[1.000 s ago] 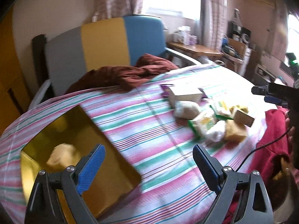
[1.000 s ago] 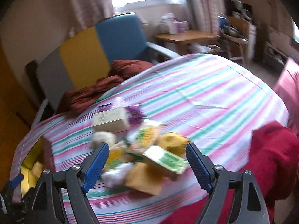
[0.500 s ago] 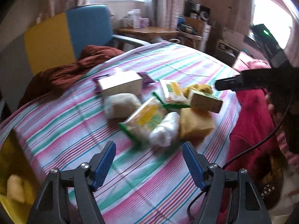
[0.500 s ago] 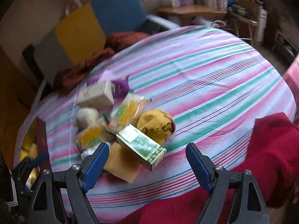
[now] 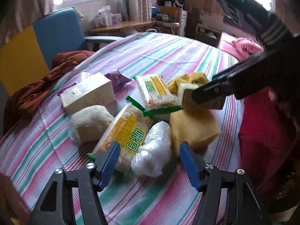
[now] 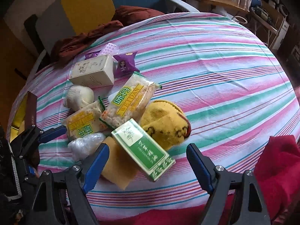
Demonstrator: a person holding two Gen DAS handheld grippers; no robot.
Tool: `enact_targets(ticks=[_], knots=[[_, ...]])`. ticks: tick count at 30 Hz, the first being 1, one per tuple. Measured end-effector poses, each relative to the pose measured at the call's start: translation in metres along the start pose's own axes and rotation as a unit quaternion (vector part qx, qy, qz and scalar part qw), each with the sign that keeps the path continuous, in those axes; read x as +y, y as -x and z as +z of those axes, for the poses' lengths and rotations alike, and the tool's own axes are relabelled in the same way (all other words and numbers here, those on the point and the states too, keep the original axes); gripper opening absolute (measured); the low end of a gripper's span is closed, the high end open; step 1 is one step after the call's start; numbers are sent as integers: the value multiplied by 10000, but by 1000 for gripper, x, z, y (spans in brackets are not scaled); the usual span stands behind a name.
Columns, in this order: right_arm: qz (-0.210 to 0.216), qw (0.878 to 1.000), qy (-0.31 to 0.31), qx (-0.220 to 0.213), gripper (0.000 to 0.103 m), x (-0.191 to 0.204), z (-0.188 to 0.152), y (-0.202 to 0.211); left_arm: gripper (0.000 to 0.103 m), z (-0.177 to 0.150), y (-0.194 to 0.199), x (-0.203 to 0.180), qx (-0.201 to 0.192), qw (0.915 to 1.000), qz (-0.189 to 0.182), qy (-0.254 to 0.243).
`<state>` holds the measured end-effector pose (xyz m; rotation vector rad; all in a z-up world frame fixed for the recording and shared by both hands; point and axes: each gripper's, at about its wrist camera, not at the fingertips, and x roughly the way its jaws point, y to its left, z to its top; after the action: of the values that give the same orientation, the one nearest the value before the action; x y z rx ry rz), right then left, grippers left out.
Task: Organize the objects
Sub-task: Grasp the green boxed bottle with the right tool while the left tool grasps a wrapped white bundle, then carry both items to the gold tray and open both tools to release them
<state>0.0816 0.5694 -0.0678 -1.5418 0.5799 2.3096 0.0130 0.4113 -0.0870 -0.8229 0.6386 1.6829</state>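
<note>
Snack packets, boxes and cloths lie heaped on a striped bedsheet (image 5: 168, 56). Left wrist view: the left gripper (image 5: 148, 163) is about half open and closing, its blue pads either side of a clear plastic-wrapped bundle (image 5: 153, 150) and not visibly pressing it. A yellow-labelled cracker packet (image 5: 123, 131) lies against the left pad, a yellow sponge (image 5: 193, 129) beside the right. Behind sit a cream box (image 5: 88, 93) and a cream knitted cloth (image 5: 90, 123).

Right wrist view: the right gripper (image 6: 148, 159) stands wide, empty, over a green-and-white box (image 6: 142, 146) leaning on a yellow plush toy (image 6: 166, 123). A purple sachet (image 6: 124, 65) lies farther back.
</note>
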Motion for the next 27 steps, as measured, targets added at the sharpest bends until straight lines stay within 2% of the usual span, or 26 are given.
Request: enact_targets(ticks=[4,5,6,7,8,13,16,20,27], knots=[[54,9998,34,209,85,0,6,-10,39,-2,-13,-2,184,9998,-99,-26],[106,9996,44,248,82,0,6,-11,38,-4,-13,-3,178,9998,-100,-29],[168,9993,52,318,73,0,6,-14,37,-5,-13,-3,154,9998,-105,-37],[186,9992,45,347,58,0,6,-16,36,-6,-12,-4,125,9998,-120,-30],[185,9992,33,352,52,-1,6,-16,35,-7,-11,-4,107,9998,-148,0],[65,9993,274,238,35,6,2,-12,35,-19,6,3,52,9991,-240,357],[-25,9995,279,159,30,7,-3,-5,35,-28,21,7,-48,9979,-290,579],[-5,9998,220,-14,30,7,-14,8,35,-35,43,16,-217,9948,-341,938],[268,9983,199,-478,30,24,-28,37,35,-55,85,34,-506,9874,-106,1495]])
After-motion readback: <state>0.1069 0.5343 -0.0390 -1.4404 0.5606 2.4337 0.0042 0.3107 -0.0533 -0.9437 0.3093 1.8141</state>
